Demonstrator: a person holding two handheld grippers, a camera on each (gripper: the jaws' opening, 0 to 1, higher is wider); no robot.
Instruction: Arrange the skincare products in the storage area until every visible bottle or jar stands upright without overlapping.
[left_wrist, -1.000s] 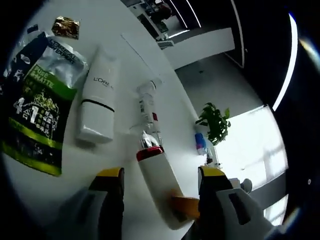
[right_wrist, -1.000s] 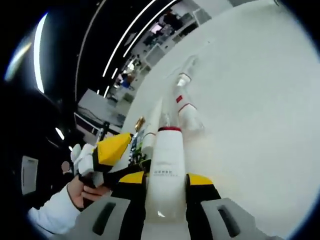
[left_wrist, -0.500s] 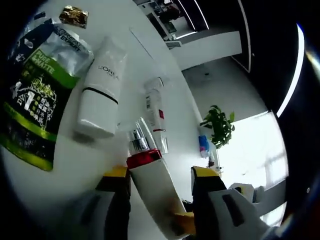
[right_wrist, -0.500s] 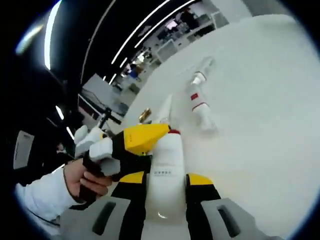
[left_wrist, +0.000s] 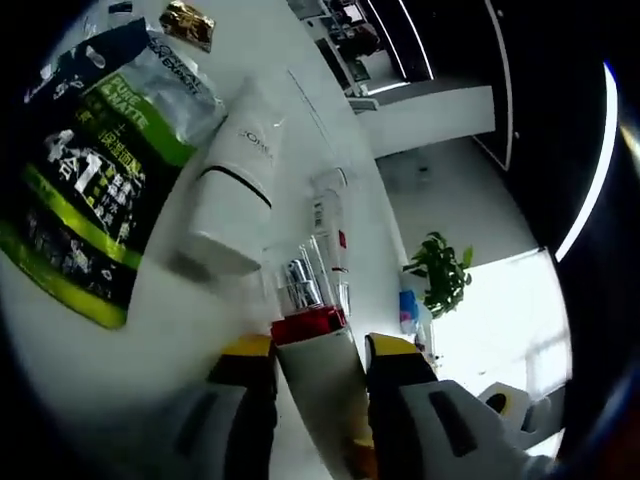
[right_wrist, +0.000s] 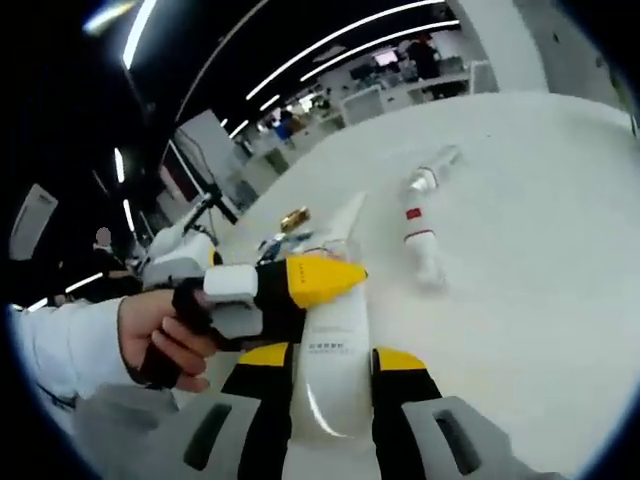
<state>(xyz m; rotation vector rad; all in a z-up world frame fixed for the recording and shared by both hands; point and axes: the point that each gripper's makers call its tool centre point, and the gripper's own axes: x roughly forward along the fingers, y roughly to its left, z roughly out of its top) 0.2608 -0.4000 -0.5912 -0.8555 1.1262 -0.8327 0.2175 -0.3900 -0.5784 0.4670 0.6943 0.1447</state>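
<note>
White table (left_wrist: 170, 330) bearing, laid flat: a green-and-black sachet (left_wrist: 85, 180); a small gold packet (left_wrist: 187, 22); a white tube with black band (left_wrist: 232, 200); a slim white tube with red marking (left_wrist: 330, 225); and a clear bottle (left_wrist: 300, 275).

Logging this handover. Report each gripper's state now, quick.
Left gripper: closing around the white bottle near its red band, contact unclear.
Right gripper: shut on the white bottle.
</note>
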